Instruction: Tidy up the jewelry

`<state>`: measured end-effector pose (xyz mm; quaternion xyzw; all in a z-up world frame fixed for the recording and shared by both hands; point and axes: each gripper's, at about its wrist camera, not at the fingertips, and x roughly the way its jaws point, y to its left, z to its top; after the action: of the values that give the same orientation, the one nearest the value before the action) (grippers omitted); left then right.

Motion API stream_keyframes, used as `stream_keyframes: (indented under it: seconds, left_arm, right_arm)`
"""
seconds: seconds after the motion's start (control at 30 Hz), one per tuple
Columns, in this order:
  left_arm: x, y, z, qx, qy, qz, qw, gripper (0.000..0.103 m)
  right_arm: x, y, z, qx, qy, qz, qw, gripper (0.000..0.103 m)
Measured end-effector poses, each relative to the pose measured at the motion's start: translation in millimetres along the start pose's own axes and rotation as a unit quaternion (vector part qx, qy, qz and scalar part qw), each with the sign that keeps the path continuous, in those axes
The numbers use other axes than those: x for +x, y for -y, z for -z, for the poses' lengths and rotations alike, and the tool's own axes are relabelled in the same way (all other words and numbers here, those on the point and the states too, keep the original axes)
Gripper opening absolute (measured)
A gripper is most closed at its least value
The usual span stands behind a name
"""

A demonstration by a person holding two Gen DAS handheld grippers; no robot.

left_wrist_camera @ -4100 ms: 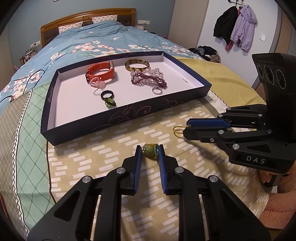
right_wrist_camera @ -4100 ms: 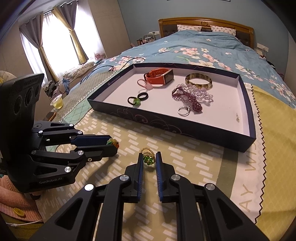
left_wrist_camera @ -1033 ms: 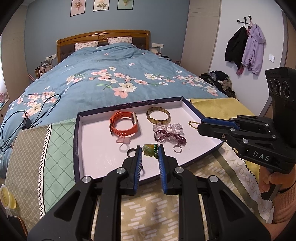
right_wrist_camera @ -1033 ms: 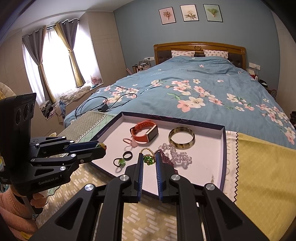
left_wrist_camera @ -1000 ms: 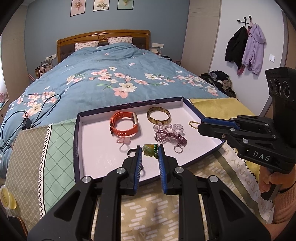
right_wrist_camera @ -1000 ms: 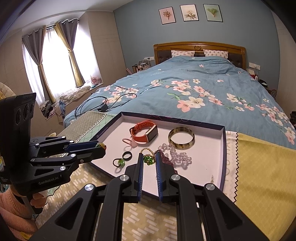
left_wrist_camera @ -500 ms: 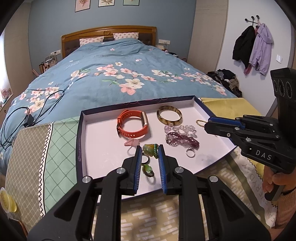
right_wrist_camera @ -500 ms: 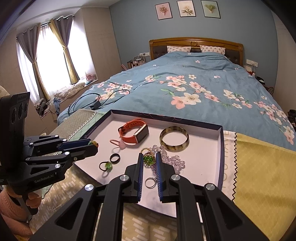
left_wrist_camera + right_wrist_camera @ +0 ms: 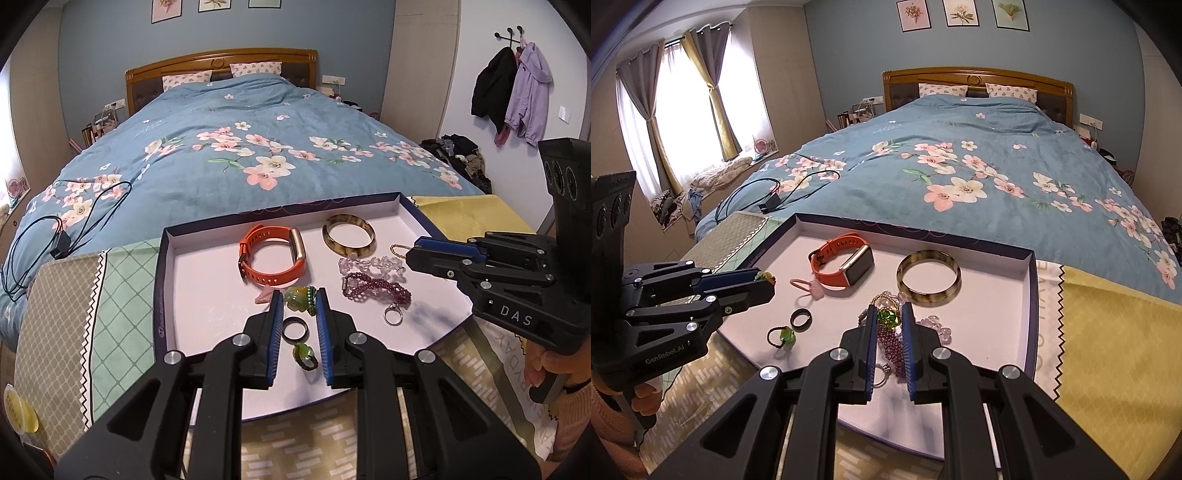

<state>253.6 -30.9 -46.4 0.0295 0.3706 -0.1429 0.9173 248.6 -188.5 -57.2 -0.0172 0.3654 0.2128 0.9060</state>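
A navy tray with a white floor is seen lying on the patterned cloths at the foot of a bed, with both grippers held above it.

Left gripper: clenched on a green-and-amber bead piece, nipped between the blue pads at the fingertips, over the tray's near middle. Seen through the gap between its fingers, on the tray floor: a dark ring and, nearer, a green-stone ring.

On the tray floor, left to right: a pink charm, an orange watch, a tortoiseshell bangle, a clear bead bracelet, a purple bead bracelet and a silver ring.

Right gripper: clenched on a gold bead loop with a green stone, held over the purple bracelet. In the left wrist view the gold loop is seen projecting from its tip, above the tray's right side.

The two grippers are apart, neither touching the tray.

A black cable is noted on the bedspread at far left.
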Motion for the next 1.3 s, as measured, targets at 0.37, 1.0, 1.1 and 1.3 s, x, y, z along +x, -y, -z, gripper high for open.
stream_keyframes:
  seconds: [0.37, 1.0, 1.1, 1.3]
  left_arm:
    - [18, -3, -3, -0.005, -0.016, -0.007, 0.9998, 0.018]
    - [41, -8, -4, -0.013, -0.030, -0.016, 0.9993, 0.018]
    - [44, -9, -3, -0.016, -0.030, -0.015, 0.9993, 0.018]
    - [41, -10, 0, -0.019, -0.027, -0.016, 0.9993, 0.034]
  right_arm:
    - [17, 5, -5, 0.001, -0.019, 0.008, 1.000, 0.011]
    - [38, 16, -3, 0.015, -0.048, 0.012, 0.999, 0.012]
    - [39, 17, -2, 0.018, -0.049, 0.012, 0.999, 0.012]
    - [30, 19, -2, 0.025, -0.038, 0.015, 0.999, 0.028]
